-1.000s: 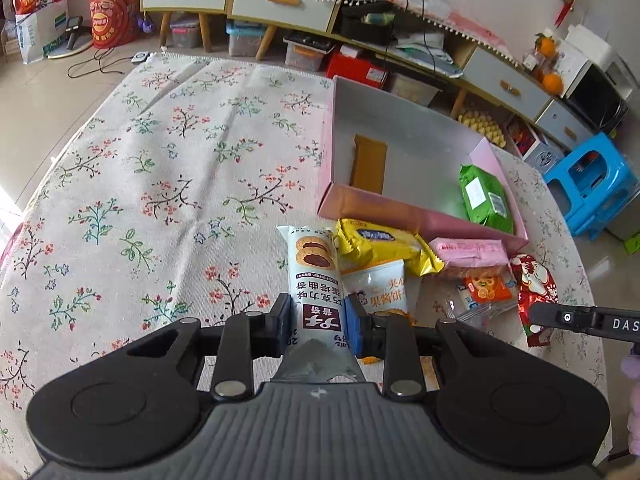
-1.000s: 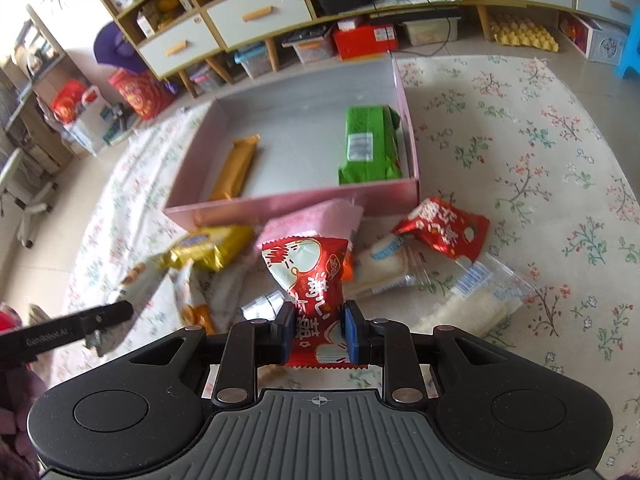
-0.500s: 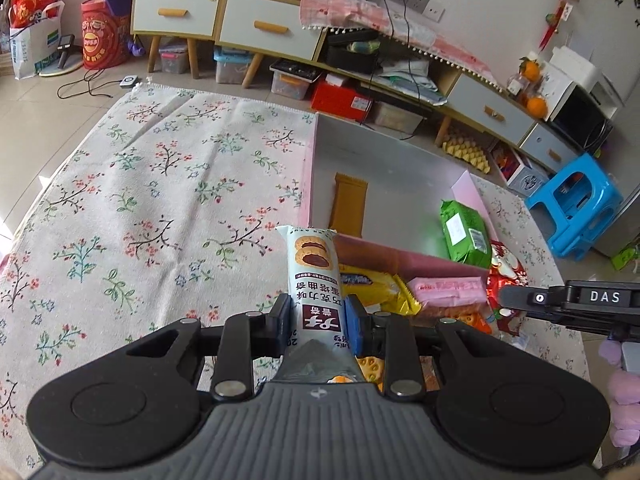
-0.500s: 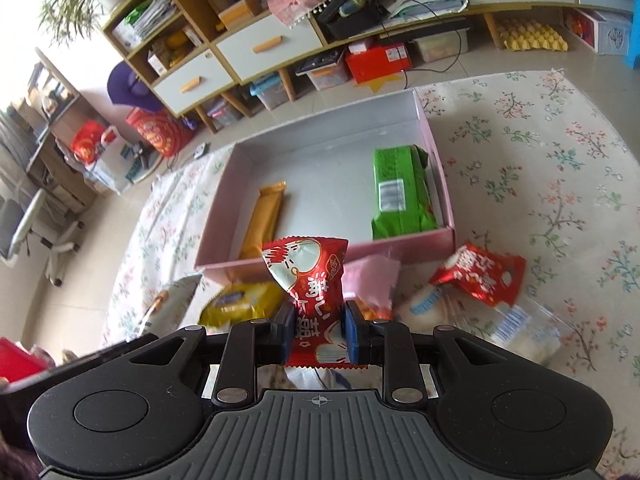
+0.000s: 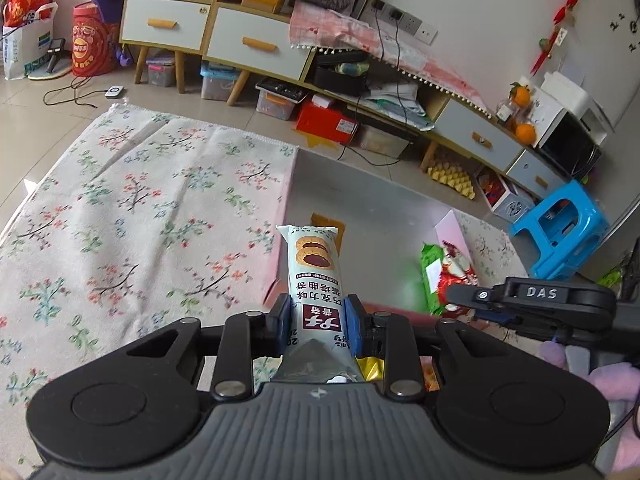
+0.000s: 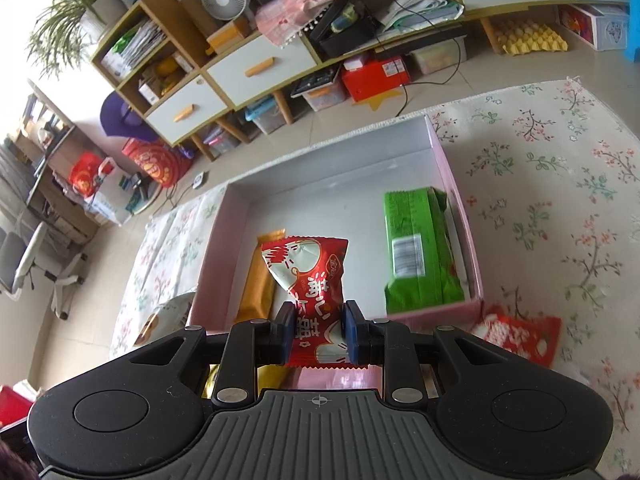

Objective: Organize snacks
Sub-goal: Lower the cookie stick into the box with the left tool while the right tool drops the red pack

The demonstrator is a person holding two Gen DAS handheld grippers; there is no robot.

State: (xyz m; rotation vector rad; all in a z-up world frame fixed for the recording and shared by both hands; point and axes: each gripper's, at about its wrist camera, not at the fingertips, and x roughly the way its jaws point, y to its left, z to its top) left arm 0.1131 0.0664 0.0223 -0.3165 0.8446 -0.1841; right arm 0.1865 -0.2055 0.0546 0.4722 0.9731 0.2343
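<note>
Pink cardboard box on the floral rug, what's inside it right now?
Inside the pink cardboard box lie an orange snack bar and a green snack packet. The red-and-white wrapped snack in the right gripper hides part of the floor.

Soft, even daylight fills both views with only faint shadows, strong fisheye bending curves the edges, the green packet (image 5: 430, 276) and a red packet (image 6: 520, 336) are smeared by blur, and corners fall dark.

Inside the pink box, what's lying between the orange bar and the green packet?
Bare grey box floor in the right wrist view. Only the red snack, held in the right gripper, hangs between orange bar and green packet.
</note>
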